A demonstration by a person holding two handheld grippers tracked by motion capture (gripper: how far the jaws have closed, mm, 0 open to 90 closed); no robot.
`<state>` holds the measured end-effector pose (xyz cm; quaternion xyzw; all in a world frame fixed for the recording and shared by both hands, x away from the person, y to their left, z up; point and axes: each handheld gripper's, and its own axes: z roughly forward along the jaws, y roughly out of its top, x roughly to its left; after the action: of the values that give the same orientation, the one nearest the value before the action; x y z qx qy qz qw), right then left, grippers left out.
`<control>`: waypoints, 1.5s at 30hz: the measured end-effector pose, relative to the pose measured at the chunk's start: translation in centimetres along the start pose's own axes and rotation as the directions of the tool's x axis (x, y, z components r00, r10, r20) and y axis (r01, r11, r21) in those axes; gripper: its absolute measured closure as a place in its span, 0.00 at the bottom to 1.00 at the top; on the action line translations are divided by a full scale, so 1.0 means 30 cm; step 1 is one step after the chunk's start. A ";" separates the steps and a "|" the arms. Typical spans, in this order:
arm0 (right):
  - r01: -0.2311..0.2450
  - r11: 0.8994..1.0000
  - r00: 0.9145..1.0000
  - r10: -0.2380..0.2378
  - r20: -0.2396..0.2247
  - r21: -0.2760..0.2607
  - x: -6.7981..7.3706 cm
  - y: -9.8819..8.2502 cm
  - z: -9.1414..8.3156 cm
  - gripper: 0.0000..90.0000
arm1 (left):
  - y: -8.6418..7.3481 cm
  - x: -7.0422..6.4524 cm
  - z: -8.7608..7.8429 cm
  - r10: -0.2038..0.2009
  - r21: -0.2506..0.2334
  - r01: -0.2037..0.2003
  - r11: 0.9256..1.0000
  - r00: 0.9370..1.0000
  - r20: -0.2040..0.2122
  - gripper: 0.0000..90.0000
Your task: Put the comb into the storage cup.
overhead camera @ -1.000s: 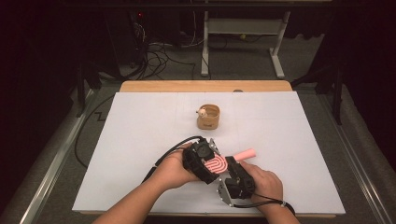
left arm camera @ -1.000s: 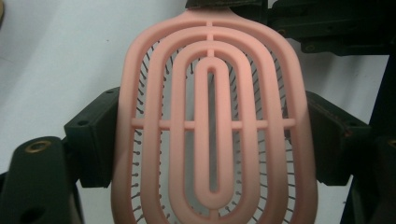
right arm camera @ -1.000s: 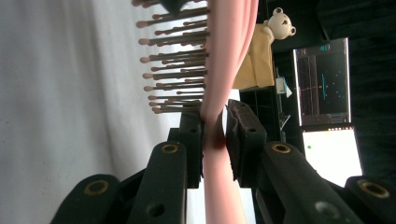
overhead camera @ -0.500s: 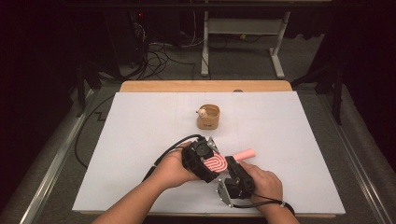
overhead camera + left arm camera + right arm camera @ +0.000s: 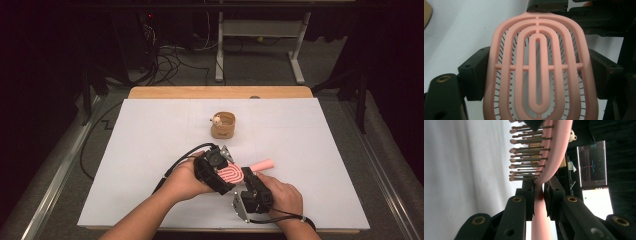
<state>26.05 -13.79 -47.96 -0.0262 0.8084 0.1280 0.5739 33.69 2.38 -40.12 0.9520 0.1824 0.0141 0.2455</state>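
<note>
Hardly anything shifted since the earlier high-view frames: both hands, both grippers and the brush sit where they sat, with only the last sliver of closing on the right side.

Right gripper (image 5: 539,192): clamped narrow on the neck of the pink hairbrush (image 5: 554,152), one pad on each face of the thin plastic, bristles jutting off to the left of that view just above the pads. Left gripper (image 5: 536,72): spread wide yet holding, one black finger (image 5: 475,72) against each outer edge of the brush head (image 5: 537,67), seen from the slotted back with bristle pins showing through the gaps.

From the high view: brush (image 5: 234,174) held just above the white table cover (image 5: 150,140), near its front edge, head between the left gripper (image 5: 216,170) and the right gripper (image 5: 254,192), handle pointing away to the right and slightly back. Hands wrapped round each gripper body, forearms entering from the bottom edge, black cable looping off the left one.

Further back, well apart from the brush, near the middle of the cover: small round wooden cup (image 5: 223,125) with a little pale figure (image 5: 216,120) at its rim. Beyond that, wooden table edge (image 5: 220,92), then dark floor with cables and a metal stand.
</note>
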 end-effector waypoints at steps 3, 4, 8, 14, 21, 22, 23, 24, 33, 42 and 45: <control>0.001 1.000 1.000 -0.001 -0.002 0.000 0.001 0.001 0.000 0.90 | -0.001 -0.001 -0.004 0.002 -0.005 -0.002 1.000 1.000 -0.003 0.21; -0.001 1.000 1.000 0.001 0.003 0.000 0.001 0.001 -0.002 0.90 | -0.001 -0.001 -0.004 0.004 -0.005 -0.004 1.000 1.000 -0.005 0.21; -0.007 1.000 1.000 0.007 0.006 0.000 0.001 0.003 -0.005 0.91 | -0.004 0.000 -0.006 0.010 -0.007 -0.010 1.000 1.000 -0.015 0.21; -0.006 1.000 1.000 0.006 0.008 0.002 -0.003 0.002 -0.002 0.91 | -0.009 0.004 -0.004 0.017 -0.013 -0.017 1.000 1.000 -0.017 0.19; -0.016 1.000 1.000 0.016 0.013 0.009 -0.001 -0.005 -0.002 0.91 | -0.015 0.007 -0.009 0.013 -0.023 -0.014 1.000 1.000 -0.019 0.17; -0.011 1.000 1.000 0.011 0.011 0.014 -0.003 -0.007 -0.003 0.91 | -0.016 0.006 -0.010 0.012 -0.024 -0.012 1.000 1.000 -0.018 0.17; -0.012 1.000 1.000 0.012 0.012 0.016 -0.003 -0.008 -0.004 0.91 | -0.016 0.006 -0.013 0.012 -0.028 -0.012 1.000 1.000 -0.019 0.16; -0.011 1.000 1.000 0.011 0.013 0.017 -0.004 -0.009 -0.004 0.91 | -0.017 0.005 -0.015 0.013 -0.030 -0.014 0.999 1.000 -0.020 0.16; -0.012 1.000 1.000 0.011 0.021 0.023 -0.007 -0.013 0.003 0.91 | -0.033 0.015 -0.024 0.008 -0.056 -0.010 0.998 1.000 -0.024 0.10; -0.007 1.000 1.000 0.006 0.023 0.028 -0.007 -0.017 0.002 0.91 | -0.055 0.019 -0.040 0.003 -0.068 -0.005 0.998 1.000 -0.029 0.08; -0.010 0.999 1.000 0.009 0.022 0.033 -0.009 -0.020 0.002 0.91 | -0.064 0.021 -0.047 0.000 -0.072 -0.002 0.997 1.000 -0.030 0.07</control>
<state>26.31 -14.39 -47.83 -0.0114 0.8041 0.1175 0.5826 33.44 4.82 -39.83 0.9423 0.1848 0.0349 0.2771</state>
